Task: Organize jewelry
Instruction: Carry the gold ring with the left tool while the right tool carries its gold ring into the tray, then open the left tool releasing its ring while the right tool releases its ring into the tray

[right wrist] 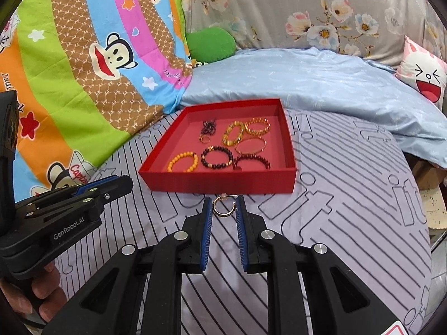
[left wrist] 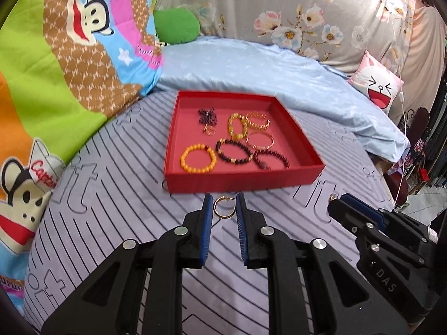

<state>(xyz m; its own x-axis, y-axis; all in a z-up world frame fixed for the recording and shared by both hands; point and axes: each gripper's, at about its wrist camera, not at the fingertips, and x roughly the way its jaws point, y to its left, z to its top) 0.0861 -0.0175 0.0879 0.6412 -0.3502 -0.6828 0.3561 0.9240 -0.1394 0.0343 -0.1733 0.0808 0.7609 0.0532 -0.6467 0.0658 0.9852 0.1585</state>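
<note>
A red tray (left wrist: 240,180) (right wrist: 218,185) on the striped bed sheet holds several bracelets, a dark necklace and a ring. In the left wrist view a gold hoop earring (left wrist: 222,208) lies on the sheet between the fingertips of my left gripper (left wrist: 223,205), just in front of the tray; the jaws stand apart around it. In the right wrist view a second gold hoop earring (right wrist: 222,209) lies between the fingertips of my right gripper (right wrist: 223,205), also open around it. Each gripper shows in the other's view, the right one (left wrist: 339,205) and the left one (right wrist: 123,182).
A cartoon-monkey quilt (left wrist: 56,69) is piled at the left, a light blue duvet (left wrist: 265,69) lies behind the tray, and a green cushion (left wrist: 176,25) and a pink rabbit pillow (left wrist: 377,86) sit at the back. The bed edge drops away at the right.
</note>
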